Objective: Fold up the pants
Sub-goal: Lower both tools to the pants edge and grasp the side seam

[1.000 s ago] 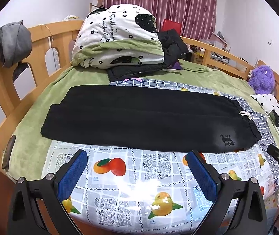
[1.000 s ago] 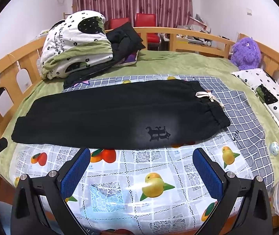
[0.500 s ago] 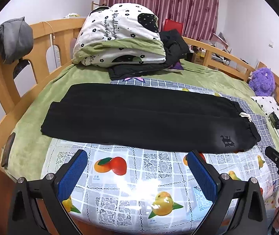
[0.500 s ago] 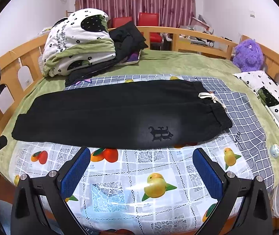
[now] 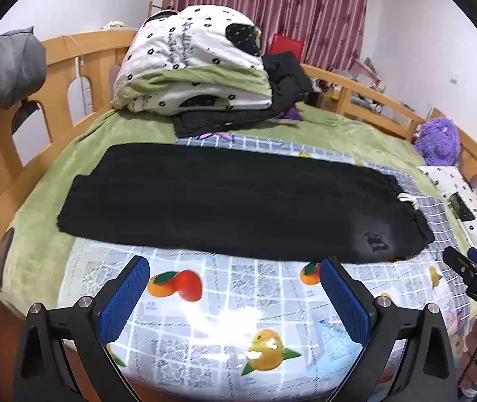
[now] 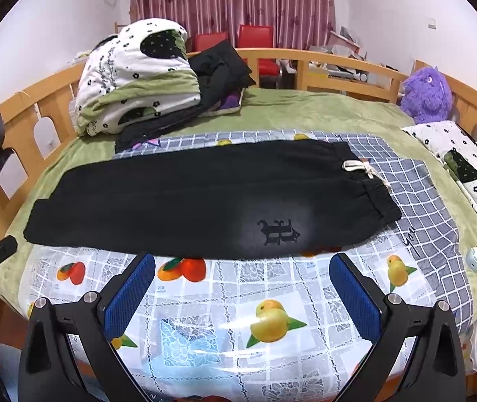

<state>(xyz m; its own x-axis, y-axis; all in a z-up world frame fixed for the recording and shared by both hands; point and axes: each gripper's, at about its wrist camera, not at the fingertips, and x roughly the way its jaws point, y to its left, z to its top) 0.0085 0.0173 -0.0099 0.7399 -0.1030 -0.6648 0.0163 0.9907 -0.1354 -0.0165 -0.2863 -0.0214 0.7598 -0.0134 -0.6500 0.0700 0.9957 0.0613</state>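
Black pants (image 5: 225, 197) (image 6: 201, 197) lie flat across the bed, folded lengthwise, leg cuffs at the left and waistband with a white drawstring (image 6: 360, 169) at the right. A dark logo (image 6: 278, 232) marks the hip. My left gripper (image 5: 233, 273) hovers open over the fruit-print cloth (image 5: 225, 305), just short of the pants' near edge. My right gripper (image 6: 241, 269) is open too, near the logo end, with nothing between its blue pads. Each gripper shows at the edge of the other's view.
A folded floral quilt (image 5: 191, 67) and dark clothes (image 6: 221, 67) are piled at the back left. A purple plush (image 6: 427, 95) and a small floral pillow (image 6: 462, 167) sit at the right. Wooden rails (image 5: 57, 77) ring the bed; a grey cap (image 5: 10, 63) hangs on them.
Both grippers have crept slightly closer to the pants and the bed; the pants have not moved and the jaws stay wide.
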